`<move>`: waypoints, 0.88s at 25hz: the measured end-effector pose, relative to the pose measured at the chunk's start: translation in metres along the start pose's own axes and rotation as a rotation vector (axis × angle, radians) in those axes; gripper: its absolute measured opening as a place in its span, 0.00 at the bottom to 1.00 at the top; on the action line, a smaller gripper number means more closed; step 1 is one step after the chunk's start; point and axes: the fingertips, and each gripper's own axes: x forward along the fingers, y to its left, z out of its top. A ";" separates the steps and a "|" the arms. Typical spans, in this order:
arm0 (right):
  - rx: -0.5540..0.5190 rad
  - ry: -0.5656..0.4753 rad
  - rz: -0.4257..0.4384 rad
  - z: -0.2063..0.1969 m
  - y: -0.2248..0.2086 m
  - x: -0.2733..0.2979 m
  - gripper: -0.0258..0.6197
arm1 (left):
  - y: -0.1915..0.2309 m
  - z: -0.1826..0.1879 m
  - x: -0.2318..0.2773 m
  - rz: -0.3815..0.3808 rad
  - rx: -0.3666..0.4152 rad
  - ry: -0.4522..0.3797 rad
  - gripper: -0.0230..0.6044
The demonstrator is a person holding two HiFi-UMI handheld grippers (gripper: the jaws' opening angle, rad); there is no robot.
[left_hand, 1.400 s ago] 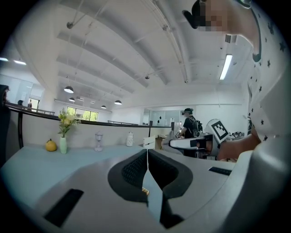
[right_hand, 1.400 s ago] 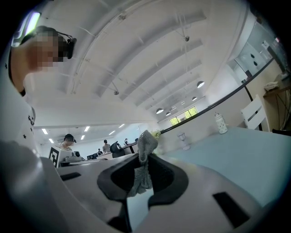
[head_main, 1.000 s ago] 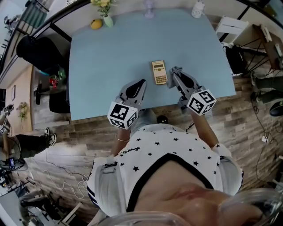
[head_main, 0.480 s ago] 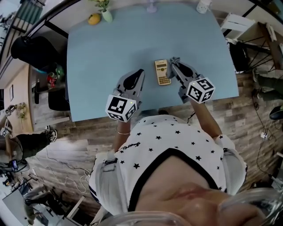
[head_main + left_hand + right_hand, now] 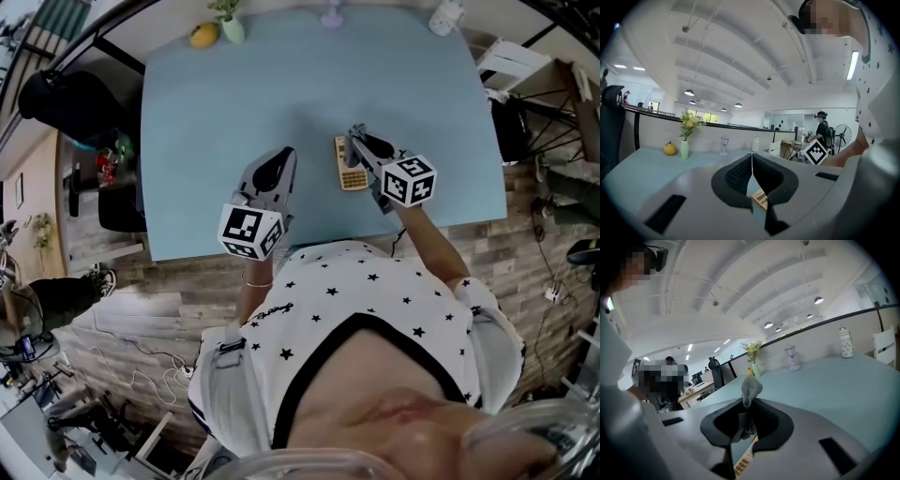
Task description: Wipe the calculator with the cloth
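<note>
The right gripper pinches a small wad of cloth over the calculator, which lies loose near the table's near edge, while the left gripper, pressed together on nothing, hangs beside it, so a hard stroke may shove the calculator off.

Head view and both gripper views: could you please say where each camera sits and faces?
Head view: on the person's head, looking steeply down at the blue table, calculator, left claw, right claw and starred shirt.
Left gripper view: on the left claw, looking along its shut jaws across the table toward a flower vase.
Right gripper view: on the right claw, looking along jaws shut on the grey cloth.
Shared: both gripper views catch the calculator under the jaws.
</note>
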 end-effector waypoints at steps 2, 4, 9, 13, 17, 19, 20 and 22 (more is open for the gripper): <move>-0.018 0.031 0.003 -0.005 0.000 0.011 0.12 | 0.006 0.001 0.001 0.008 -0.003 -0.002 0.09; -0.041 0.068 0.009 -0.012 -0.001 0.020 0.12 | 0.009 0.001 0.004 0.011 -0.006 -0.003 0.09; -0.100 0.171 0.024 -0.035 -0.003 0.043 0.12 | 0.017 -0.001 0.012 0.014 -0.014 -0.005 0.09; -0.126 0.229 0.032 -0.049 -0.005 0.057 0.12 | 0.025 -0.003 0.014 0.029 -0.027 -0.004 0.09; -0.148 0.282 0.044 -0.062 -0.009 0.065 0.12 | 0.029 -0.005 0.018 0.045 -0.035 0.000 0.09; -0.149 0.302 0.050 -0.069 -0.011 0.069 0.12 | 0.030 -0.005 0.019 0.050 -0.037 0.001 0.09; -0.151 0.312 0.052 -0.072 -0.012 0.071 0.12 | 0.031 -0.005 0.020 0.053 -0.036 0.000 0.09; -0.158 0.331 0.053 -0.076 -0.014 0.075 0.12 | 0.033 -0.004 0.020 0.060 -0.034 -0.001 0.09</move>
